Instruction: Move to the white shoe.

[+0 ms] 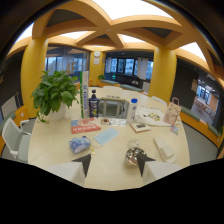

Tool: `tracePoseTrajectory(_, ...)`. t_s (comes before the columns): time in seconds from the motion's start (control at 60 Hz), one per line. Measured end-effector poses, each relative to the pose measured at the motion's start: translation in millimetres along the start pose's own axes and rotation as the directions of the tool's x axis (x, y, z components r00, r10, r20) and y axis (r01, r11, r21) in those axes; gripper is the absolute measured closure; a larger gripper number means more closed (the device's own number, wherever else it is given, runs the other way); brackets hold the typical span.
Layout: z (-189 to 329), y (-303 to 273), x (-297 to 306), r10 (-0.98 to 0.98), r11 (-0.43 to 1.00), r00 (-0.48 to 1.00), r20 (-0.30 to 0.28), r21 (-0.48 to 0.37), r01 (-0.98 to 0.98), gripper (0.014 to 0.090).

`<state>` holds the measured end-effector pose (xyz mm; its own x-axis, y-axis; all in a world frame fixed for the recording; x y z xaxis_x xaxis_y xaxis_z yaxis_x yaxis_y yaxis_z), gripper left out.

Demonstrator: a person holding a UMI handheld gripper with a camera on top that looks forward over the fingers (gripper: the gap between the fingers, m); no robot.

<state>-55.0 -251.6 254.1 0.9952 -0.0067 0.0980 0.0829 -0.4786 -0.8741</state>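
No white shoe can be made out on the surface (112, 150); the open, empty tongs (114, 163) should be swept slowly past the plant (54, 92) until one is found

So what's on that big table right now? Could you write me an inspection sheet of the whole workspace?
Surface: large pale table, crowded toward its far half.
Job's things: no white shoe can be made out among the items in this view.
Clutter: potted plant, dark bottle, grey basket-like holder, red-and-white booklet, blue-white crumpled bag, shiny round object, gift bag, white flat box.
Grippers: gripper open, fingers apart over bare tabletop, holding nothing; the shiny object sits just ahead of them.
Cables: nothing seen.
Surroundings: white chair beside the table, yellow columns, windows behind.
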Motion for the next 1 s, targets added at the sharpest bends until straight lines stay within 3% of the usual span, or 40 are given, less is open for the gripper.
tracePoseTrajectory(0.3, -10, 45, 63, -0.027, 0.998, 0.999, -0.028, -0.058, 0.025, 0.0188)
tracePoseTrajectory(0.567, 5, 65, 183, -0.033, 0.995, 0.991, -0.128, -0.097, 0.021, 0.0186)
tracePoseTrajectory(0.683, 33, 68, 237, -0.023, 0.994, 0.99, -0.142, -0.105, 0.008, 0.0183)
tracePoseTrajectory(1.0, 143, 81, 349, -0.015, 0.987, 0.996, -0.09, -0.16, 0.0, 0.0184)
